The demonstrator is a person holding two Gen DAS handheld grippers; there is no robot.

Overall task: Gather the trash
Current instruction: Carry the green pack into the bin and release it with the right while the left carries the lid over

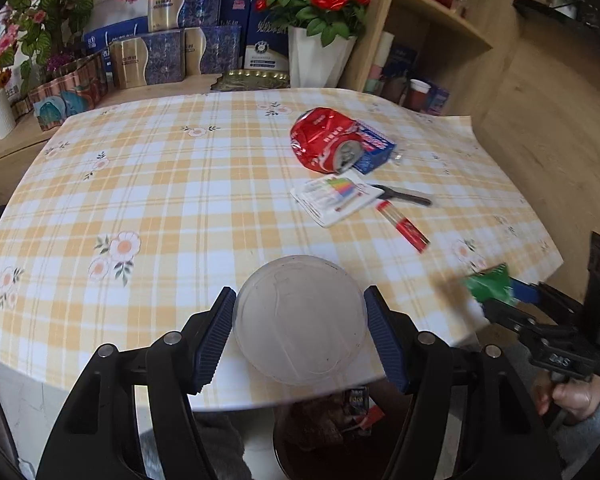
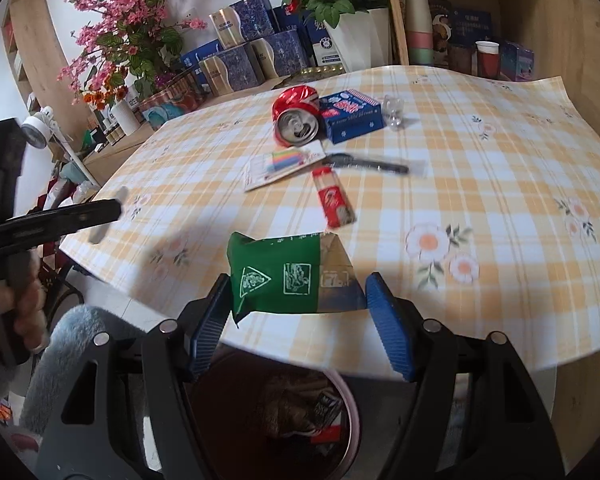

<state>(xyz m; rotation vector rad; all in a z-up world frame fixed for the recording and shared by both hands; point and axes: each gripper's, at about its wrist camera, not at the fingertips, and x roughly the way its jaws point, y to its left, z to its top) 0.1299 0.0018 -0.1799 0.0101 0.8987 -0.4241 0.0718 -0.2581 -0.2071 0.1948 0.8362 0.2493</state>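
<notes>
- I am clamping the left gripper (image 1: 300,320) on a translucent round plastic lid (image 1: 300,316), above the table edge; it looks light and bendy, so I am gripping across its rim.
- I am pinching a green-and-brown crumpled paper packet (image 2: 292,276) in the right gripper (image 2: 296,304); soft, crushable, held by its sides.
- I am holding both over the dark round trash bin (image 2: 300,412).

The counter (image 2: 480,184), covered in a yellow-and-white checked cloth with printed flowers, fills the middle of both views. Toward its far side lie a crushed red drink can (image 2: 296,114) touching a blue cardboard box (image 2: 350,114), a small clear plastic cup (image 2: 394,114) just beside the box, a white card of coloured items (image 2: 284,164), a black pen (image 2: 368,164) and a red-and-white packet (image 2: 334,200).
</notes>
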